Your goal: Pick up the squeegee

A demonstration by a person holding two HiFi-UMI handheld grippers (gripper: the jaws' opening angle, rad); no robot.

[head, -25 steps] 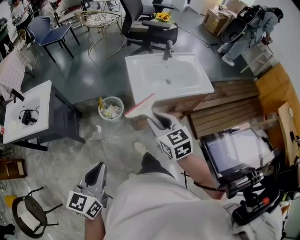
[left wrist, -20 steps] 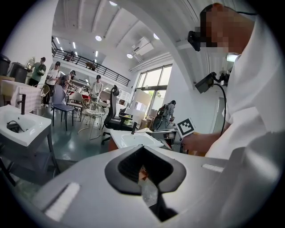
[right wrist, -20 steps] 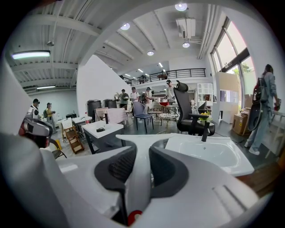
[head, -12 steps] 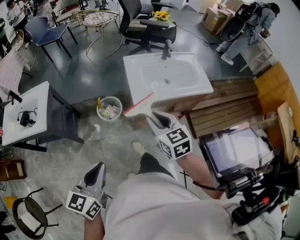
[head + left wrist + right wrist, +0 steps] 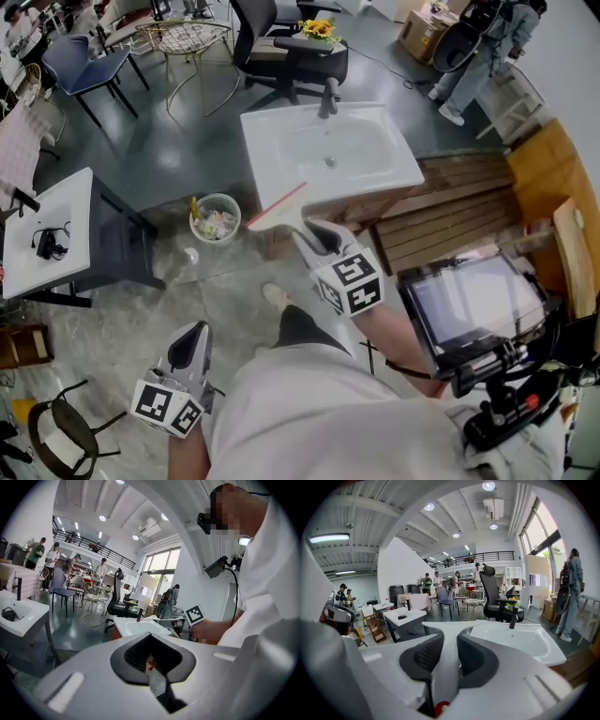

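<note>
The right gripper (image 5: 314,240) jaws squeeze the squeegee (image 5: 277,208), the left gripper (image 5: 192,339) jaws are pressed together, and the middle-left bin (image 5: 235,208) holds trash (image 5: 216,223).

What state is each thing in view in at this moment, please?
White squeegee with red blade: held in the air by its handle.
Right gripper: shut on the squeegee's handle.
Left gripper: shut, empty.
White ceramic sink basin: empty.
Round white mesh wastebasket: holds rubbish.
</note>
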